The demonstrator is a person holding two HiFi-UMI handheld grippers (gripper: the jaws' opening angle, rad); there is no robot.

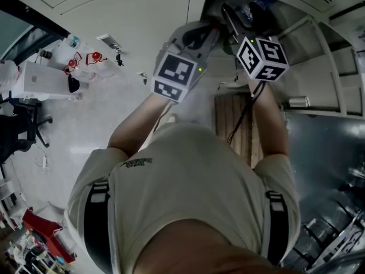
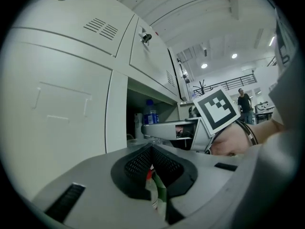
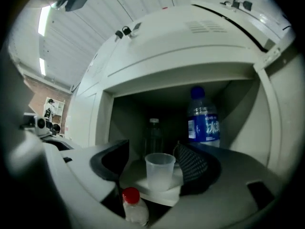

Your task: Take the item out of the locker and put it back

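Right gripper (image 3: 152, 147): jaws spread wide, pinching nothing; a clear plastic cup (image 3: 159, 171) stands upright between them, clear of both pads, on a white block (image 3: 136, 174) inside the open locker (image 3: 190, 56) compartment; a blue-labelled water bottle (image 3: 204, 120) stands behind it, near the right wall; a small red-capped bottle (image 3: 132, 206) sits low in front. Left gripper (image 2: 151, 149): jaws pressed together at the tips, outside the locker opening.

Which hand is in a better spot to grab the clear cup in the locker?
Probably the right. The right gripper looks straight into the open locker, its jaws apart with the clear cup lined up between them. The left gripper has its jaws together and faces a closed door.
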